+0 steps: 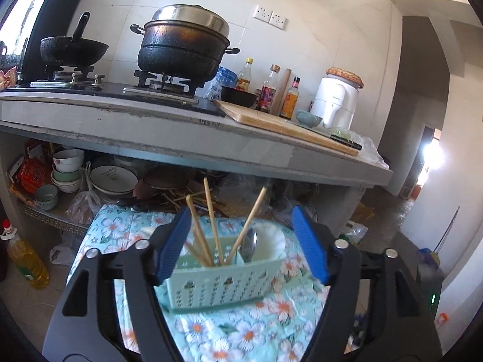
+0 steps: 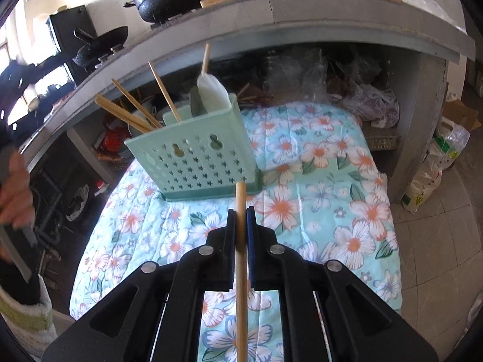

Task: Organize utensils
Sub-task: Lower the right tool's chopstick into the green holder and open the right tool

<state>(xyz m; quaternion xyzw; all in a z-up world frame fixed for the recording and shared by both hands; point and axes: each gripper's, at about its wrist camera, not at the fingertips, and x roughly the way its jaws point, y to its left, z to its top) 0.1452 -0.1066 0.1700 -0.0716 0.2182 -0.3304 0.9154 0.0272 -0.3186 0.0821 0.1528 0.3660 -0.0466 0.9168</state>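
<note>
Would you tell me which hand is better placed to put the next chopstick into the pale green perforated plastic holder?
Right. The right gripper is shut on a wooden chopstick aimed at the pale green perforated plastic holder; the left gripper is open and empty.

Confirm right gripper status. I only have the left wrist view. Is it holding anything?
Observer: Yes. The right gripper is shut on one wooden chopstick.
Operator: Where's its tip relative to the caddy?
Observer: Outside the green caddy, overlapping the base of its star-holed wall in the right wrist view; not inserted yet.
Operator: Any hand in frame?
Observer: A hand shows at that view's left edge, well off the caddy.
</note>
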